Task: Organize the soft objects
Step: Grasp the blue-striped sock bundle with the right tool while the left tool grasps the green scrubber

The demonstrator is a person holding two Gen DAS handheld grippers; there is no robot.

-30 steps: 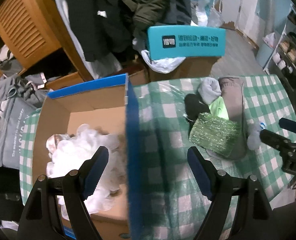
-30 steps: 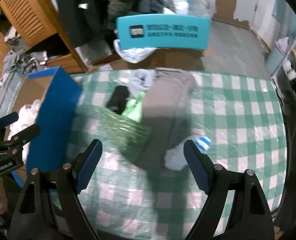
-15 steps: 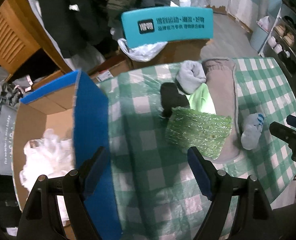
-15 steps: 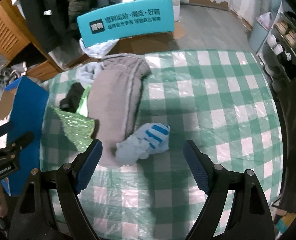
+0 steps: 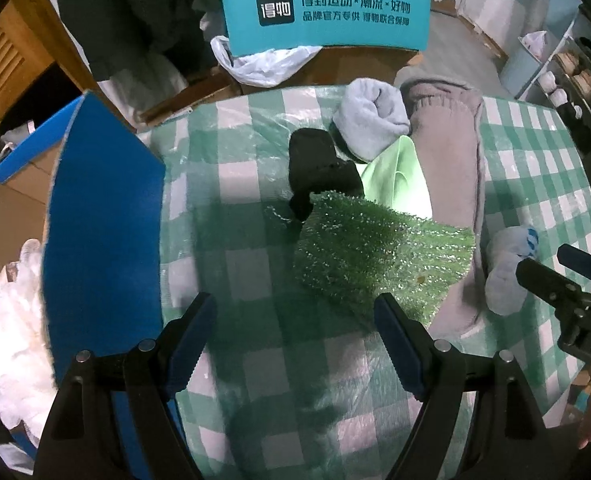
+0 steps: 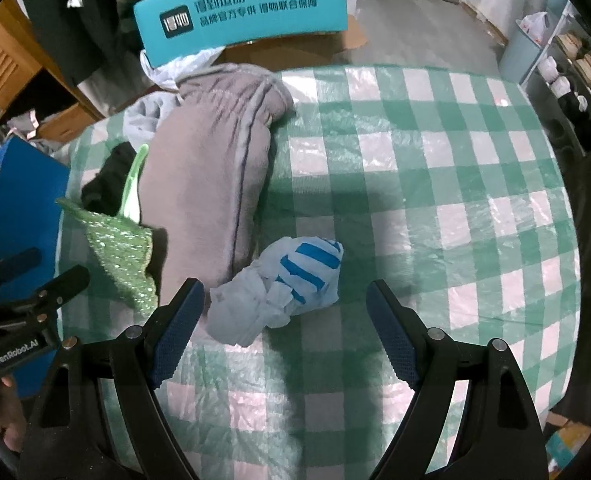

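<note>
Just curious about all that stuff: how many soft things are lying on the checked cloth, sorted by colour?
Green: 2, sparkly green cloth and pale green piece
Grey: 2, grey sock roll and grey-brown garment
Black: 1, black sock
Blue-striped: 1, striped sock
Total: 6

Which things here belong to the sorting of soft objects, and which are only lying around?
For the job:
striped sock
grey sock
black sock
grey garment
green sparkly cloth
box
left gripper and right gripper, both open

Lying about:
teal sign
plastic bag
hanging coats
shoe shelf
</note>
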